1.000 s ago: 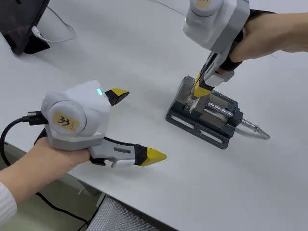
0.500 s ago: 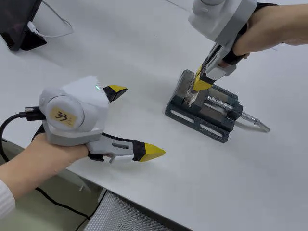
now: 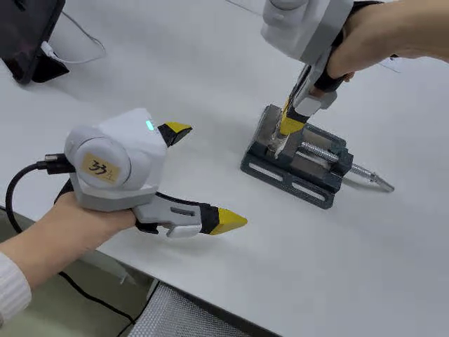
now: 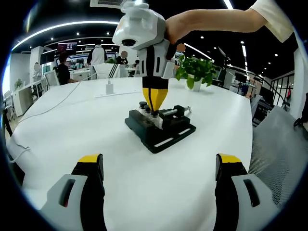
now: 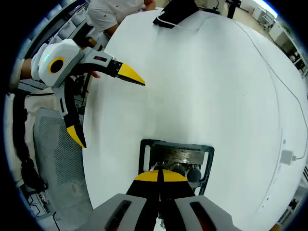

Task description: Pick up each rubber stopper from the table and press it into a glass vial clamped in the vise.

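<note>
Still unmoved: right gripper (image 3: pixel 286 128), pinched, over vise (image 3: pixel 324 174).

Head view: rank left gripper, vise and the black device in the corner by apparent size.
1. left gripper, nearest the camera, so its size is inflated
2. vise
3. black device, cut off by the frame edge, so its rank is unsure

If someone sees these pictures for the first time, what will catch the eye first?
The right gripper, jaws shut, points down into the dark vise on the white table. The left gripper hovers near the table's front edge, jaws wide open and empty.
</note>
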Demonstrator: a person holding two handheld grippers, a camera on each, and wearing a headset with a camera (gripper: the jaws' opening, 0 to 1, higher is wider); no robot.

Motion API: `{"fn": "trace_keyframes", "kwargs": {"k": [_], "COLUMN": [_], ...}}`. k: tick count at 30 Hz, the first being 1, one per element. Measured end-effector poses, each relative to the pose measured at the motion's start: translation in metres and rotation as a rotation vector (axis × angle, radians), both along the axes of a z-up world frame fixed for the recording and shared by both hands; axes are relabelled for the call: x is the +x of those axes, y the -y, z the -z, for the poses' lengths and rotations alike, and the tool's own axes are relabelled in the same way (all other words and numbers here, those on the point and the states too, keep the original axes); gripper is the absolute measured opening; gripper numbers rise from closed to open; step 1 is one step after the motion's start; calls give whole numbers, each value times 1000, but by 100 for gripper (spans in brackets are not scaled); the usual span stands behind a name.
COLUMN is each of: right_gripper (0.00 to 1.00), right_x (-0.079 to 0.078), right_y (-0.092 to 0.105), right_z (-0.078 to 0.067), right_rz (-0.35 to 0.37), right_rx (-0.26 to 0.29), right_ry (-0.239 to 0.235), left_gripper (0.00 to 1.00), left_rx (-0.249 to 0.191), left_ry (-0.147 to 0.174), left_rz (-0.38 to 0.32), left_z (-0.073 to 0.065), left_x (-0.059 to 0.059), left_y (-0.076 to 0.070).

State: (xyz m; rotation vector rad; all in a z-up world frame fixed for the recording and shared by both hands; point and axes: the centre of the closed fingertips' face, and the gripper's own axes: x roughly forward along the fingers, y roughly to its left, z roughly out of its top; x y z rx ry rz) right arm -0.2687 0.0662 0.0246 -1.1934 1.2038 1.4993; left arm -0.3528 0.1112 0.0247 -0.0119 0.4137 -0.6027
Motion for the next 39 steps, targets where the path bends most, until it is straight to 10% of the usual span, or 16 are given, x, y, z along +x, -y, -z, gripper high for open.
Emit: {"fn": "trace_keyframes", "kwargs": {"k": [16, 36, 39], "right_gripper": [0, 0, 14], "right_x": [-4, -1, -6], "right_y": [-1, 5, 12], "right_z": [-2, -8, -11], "right_rz": [17, 253, 293], "right_rx": [210, 484, 527], "right_ry": [73, 104, 98], "left_gripper": [97, 98, 98], "left_rx": [30, 85, 89], "left_ry": [21, 28, 30], "left_rz": [20, 69, 74], "left_z": [-20, -26, -26], "left_x": [2, -3, -4], "left_y": [3, 1, 0]}}
